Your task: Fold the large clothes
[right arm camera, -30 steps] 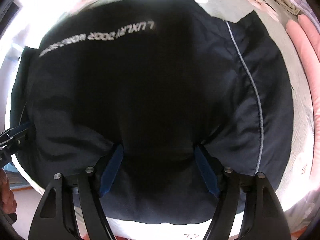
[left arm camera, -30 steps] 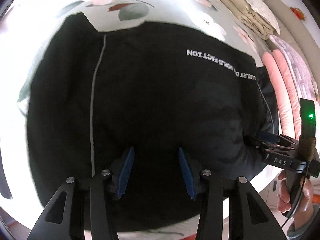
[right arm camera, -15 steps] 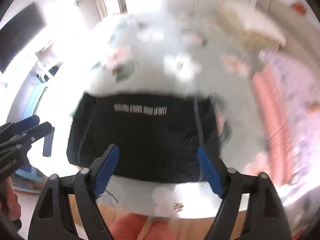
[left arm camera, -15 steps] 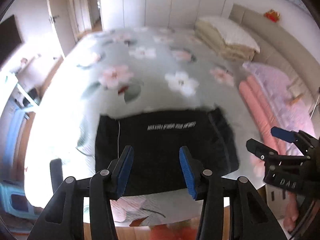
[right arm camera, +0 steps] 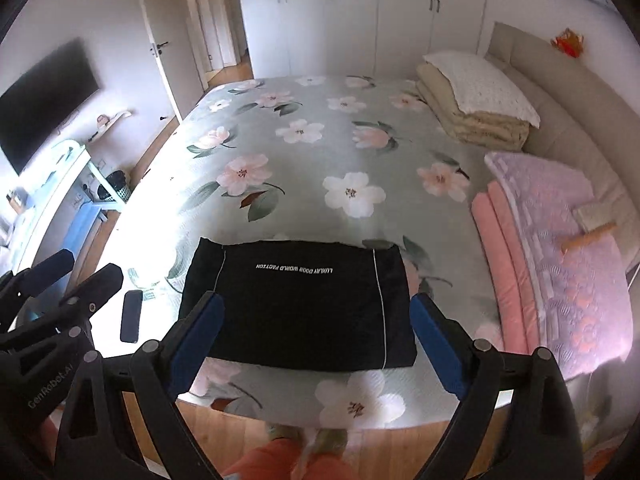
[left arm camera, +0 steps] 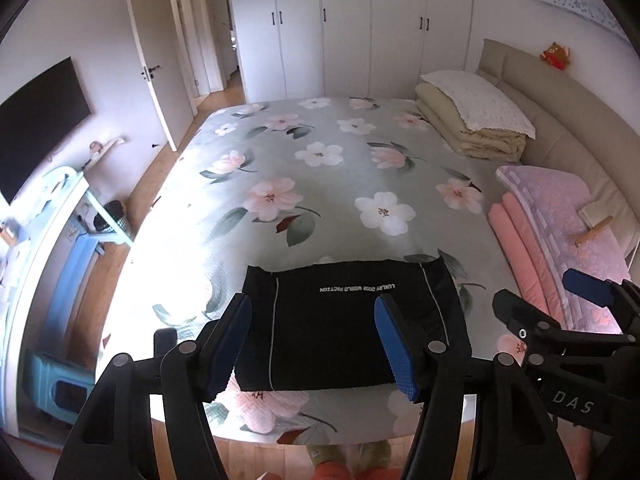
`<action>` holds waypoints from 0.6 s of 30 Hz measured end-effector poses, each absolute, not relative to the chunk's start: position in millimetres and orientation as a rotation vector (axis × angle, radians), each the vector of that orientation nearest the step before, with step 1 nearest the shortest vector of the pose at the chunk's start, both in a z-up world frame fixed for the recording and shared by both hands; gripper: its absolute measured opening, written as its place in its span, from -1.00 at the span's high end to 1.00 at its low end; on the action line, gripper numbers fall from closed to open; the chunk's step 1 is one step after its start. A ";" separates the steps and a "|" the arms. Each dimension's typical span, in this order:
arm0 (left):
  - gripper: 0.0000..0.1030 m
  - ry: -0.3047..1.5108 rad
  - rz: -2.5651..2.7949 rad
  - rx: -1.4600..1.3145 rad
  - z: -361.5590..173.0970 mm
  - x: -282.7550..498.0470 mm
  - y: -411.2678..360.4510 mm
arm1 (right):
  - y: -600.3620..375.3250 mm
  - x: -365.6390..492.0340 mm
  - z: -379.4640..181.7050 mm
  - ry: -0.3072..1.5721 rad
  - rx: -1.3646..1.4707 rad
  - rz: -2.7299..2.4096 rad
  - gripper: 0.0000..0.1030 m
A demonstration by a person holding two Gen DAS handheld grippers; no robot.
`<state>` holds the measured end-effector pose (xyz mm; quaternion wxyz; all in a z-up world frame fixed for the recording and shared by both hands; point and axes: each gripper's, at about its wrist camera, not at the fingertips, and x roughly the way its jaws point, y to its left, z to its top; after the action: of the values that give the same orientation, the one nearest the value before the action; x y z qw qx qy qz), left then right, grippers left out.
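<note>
**A:** anyone able to read the white lettering on the black garment [left arm camera: 352,332]? It's upside down and tiny for me.

**B:** same. Also the left gripper [left arm camera: 316,344] covers the garment's lower corners, and the phone [left arm camera: 165,340] is half hidden behind a finger. The person's legs [right arm camera: 292,460] are cut off at the bottom edge.

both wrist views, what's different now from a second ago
Both claws, left and right, pulled up and back from the folded black garment with white lettering. A second ago they hovered close over it; now the whole floral-sheeted bed shows. Nothing was gripped or released. The garment stayed folded near the bed's front edge, and both claws stayed open.
</note>
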<state>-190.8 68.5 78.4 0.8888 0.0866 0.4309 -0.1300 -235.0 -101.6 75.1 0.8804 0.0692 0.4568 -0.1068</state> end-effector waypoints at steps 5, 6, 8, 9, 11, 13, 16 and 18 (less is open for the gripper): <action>-0.28 0.926 -0.256 0.195 69.3 -187.2 60.4 | -106.0 -238.6 68.7 0.989 0.154 -0.242 -0.83; -0.28 0.935 -0.254 0.198 66.8 -186.0 59.5 | -107.5 -239.3 67.0 0.993 0.155 -0.250 -0.83; -0.28 0.957 -0.246 0.195 61.2 -183.3 57.8 | -111.4 -240.1 62.2 1.003 0.162 -0.261 -0.83; -0.28 0.968 -0.244 0.192 58.4 -182.4 57.1 | -113.3 -240.6 60.2 1.009 0.166 -0.265 -0.83; -0.28 0.985 -0.241 0.193 53.3 -181.9 55.0 | -115.6 -240.7 54.2 1.022 0.176 -0.274 -0.83; -0.28 0.993 -0.232 0.198 49.7 -183.2 52.5 | -118.5 -240.2 49.1 1.037 0.184 -0.277 -0.83; -0.28 1.019 -0.247 0.189 44.8 -181.3 51.7 | -121.7 -239.2 41.3 1.060 0.195 -0.274 -0.83; -0.28 1.029 -0.257 0.184 42.8 -181.4 51.2 | -121.6 -237.9 37.0 1.076 0.204 -0.270 -0.83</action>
<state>-181.4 51.2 42.9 0.8586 0.0874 0.4902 -0.1221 -237.9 -121.6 37.0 0.8452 0.0965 0.5098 -0.1280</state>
